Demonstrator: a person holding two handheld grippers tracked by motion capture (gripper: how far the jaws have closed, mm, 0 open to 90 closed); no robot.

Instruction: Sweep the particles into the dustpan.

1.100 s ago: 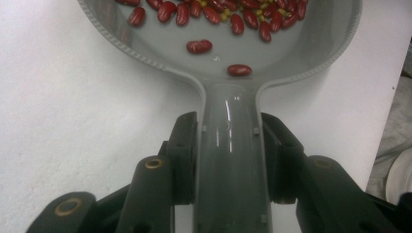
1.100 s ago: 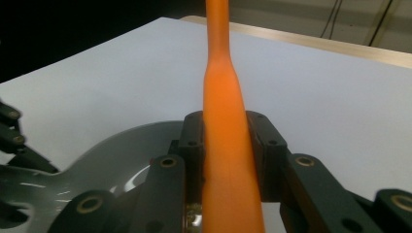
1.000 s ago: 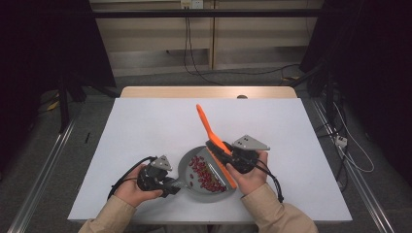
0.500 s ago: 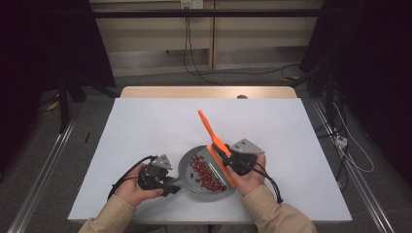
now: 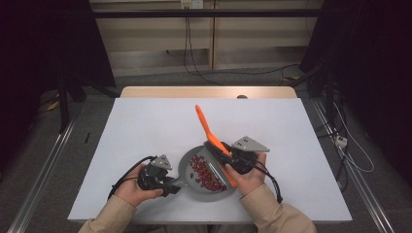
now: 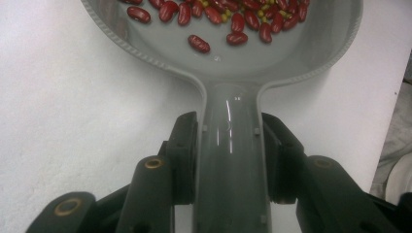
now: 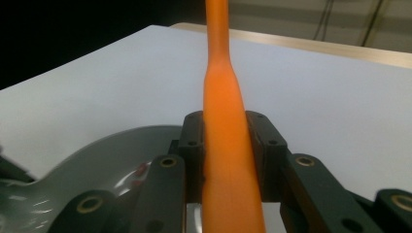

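Note:
A grey pan (image 5: 187, 165) with several red beans (image 5: 206, 174) sits on the white table near the front edge. My left gripper (image 5: 174, 183) is shut on the pan's handle (image 6: 231, 160), which runs straight between the two jaws. The beans (image 6: 233, 22) lie across the far part of the pan (image 6: 145, 53). My right gripper (image 5: 222, 151) is shut on a long orange utensil (image 5: 204, 121) held over the pan's right rim. Its free end points up and away, and its lower end reaches the pan's right edge. In the right gripper view the orange shaft (image 7: 226, 97) rises between the jaws, with the pan (image 7: 97, 155) at lower left.
The white table (image 5: 145, 126) has open surface to the left, right and behind the pan. A wooden strip (image 5: 204, 92) runs along its far edge. Cables (image 5: 272, 182) trail from both grippers toward the person's sleeves.
The right gripper and the orange utensil shifted slightly down and left, then came back. The left gripper and pan have stayed put.

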